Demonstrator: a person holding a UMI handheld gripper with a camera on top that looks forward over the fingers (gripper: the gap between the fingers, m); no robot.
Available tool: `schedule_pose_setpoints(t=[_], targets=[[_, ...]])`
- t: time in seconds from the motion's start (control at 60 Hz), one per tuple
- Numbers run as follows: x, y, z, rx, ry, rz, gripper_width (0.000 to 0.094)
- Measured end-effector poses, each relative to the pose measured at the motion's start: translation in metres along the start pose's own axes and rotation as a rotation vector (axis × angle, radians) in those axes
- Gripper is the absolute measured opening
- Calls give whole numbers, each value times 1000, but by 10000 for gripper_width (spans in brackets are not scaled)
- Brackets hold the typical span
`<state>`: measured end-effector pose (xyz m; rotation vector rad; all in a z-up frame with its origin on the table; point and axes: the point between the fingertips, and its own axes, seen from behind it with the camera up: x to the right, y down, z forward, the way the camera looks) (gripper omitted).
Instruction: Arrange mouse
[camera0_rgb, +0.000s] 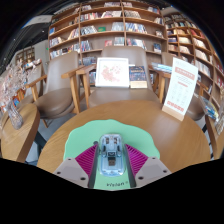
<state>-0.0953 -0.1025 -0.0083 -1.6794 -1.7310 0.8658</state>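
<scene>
A clear, see-through mouse (111, 155) with a pale blue tint sits between my gripper's (111, 146) two fingers, pointing away from me. Both magenta pads (88, 160) press against its sides, so the gripper is shut on it. The mouse is held just over the near part of a round wooden table (80, 125). Its rear end is hidden by the gripper body.
An upright white and orange sign (178, 86) stands on the table's right side. A white display card (112, 72) rests on a further table beyond. Wooden chairs (58, 85) stand around, and bookshelves (105, 22) fill the back wall.
</scene>
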Motion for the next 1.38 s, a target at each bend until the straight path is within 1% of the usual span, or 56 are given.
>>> schedule_pose_setpoints(t=[0.067,0.083,0.1,0.15,0.183,0.2,0.317,0.4,0.6,0.733,0.85,1.017,1.183,1.383], targets=[[-1,2,0,-10,1,-24,497],[-1,2,-1,-9,0,-28,521],[-1,1,-3,-6,2,-29,564],[3,-4,-10,8,23,-19,743],[5,-7,-18,21,33,-14,814],[7,-9,-23,28,37,-12,824],[6,-22,-77,90,20,-20,830],[10,-20,-128,131,14,-37,831],[34,27,-244,174,23,-42,835],[49,60,-299,192,42,-37,840],[56,80,-325,208,63,-29,845],[68,104,-345,194,75,-23,840],[75,110,-360,215,105,-57,845],[71,112,-364,227,99,-67,852]])
